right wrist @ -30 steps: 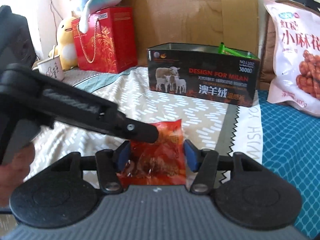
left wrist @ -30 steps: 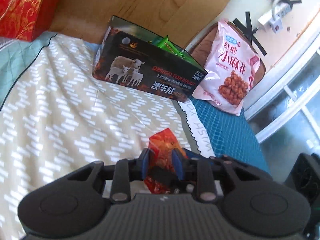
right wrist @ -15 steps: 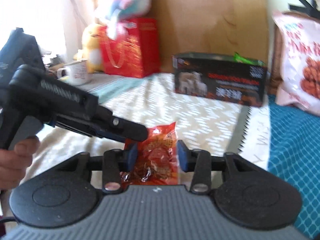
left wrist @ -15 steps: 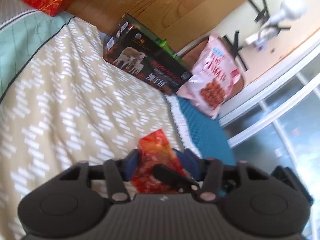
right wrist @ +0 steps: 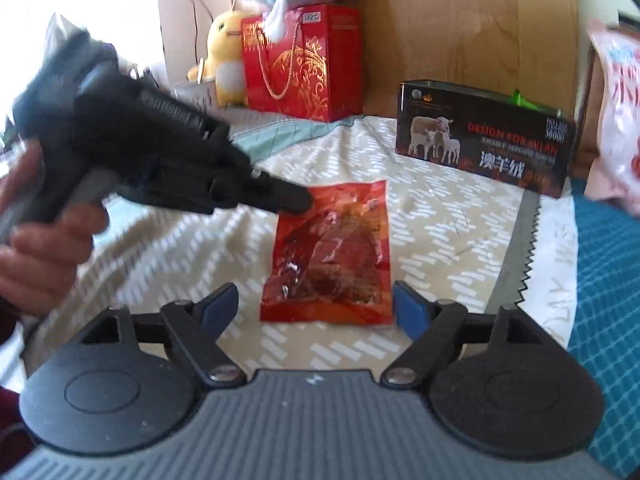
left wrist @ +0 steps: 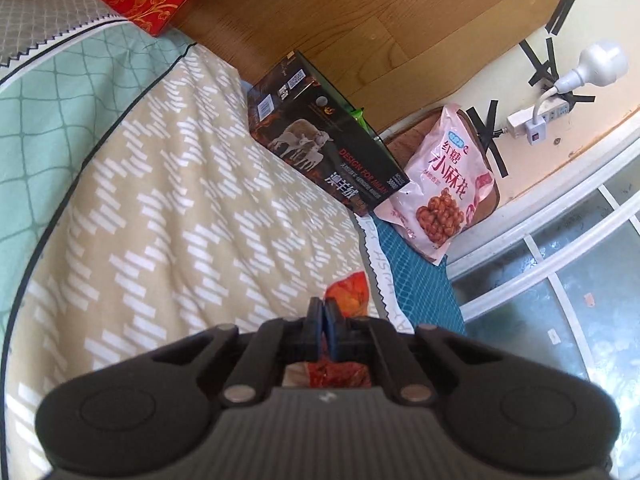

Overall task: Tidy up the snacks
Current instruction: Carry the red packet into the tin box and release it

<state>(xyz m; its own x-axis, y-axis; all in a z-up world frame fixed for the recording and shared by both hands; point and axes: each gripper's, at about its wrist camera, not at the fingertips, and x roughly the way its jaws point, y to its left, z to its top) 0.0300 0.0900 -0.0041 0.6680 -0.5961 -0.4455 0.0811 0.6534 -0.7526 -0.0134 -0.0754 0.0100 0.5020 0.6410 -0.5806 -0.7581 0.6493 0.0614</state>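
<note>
A red snack packet [right wrist: 332, 252] lies on the patterned bedspread. My left gripper [left wrist: 322, 312] is shut on the packet's upper left corner [left wrist: 347, 294]; it also shows in the right wrist view [right wrist: 296, 200], coming in from the left. My right gripper [right wrist: 316, 304] is open, its blue pads either side of the packet's near edge and clear of it. A black open box with sheep pictures [right wrist: 484, 148] stands behind, with green packets [right wrist: 524, 100] sticking out of it. It also shows in the left wrist view [left wrist: 324, 148].
A big pink snack bag [left wrist: 444, 196] leans against the wall right of the box. A red gift bag [right wrist: 304, 64] and plush toys [right wrist: 228, 56] stand at the back left. A teal mat [right wrist: 608, 280] covers the right. A window [left wrist: 560, 280] is beyond.
My left gripper has closed on the packet's corner. My right gripper has opened wide and drawn back from the packet, which now lies flat.
</note>
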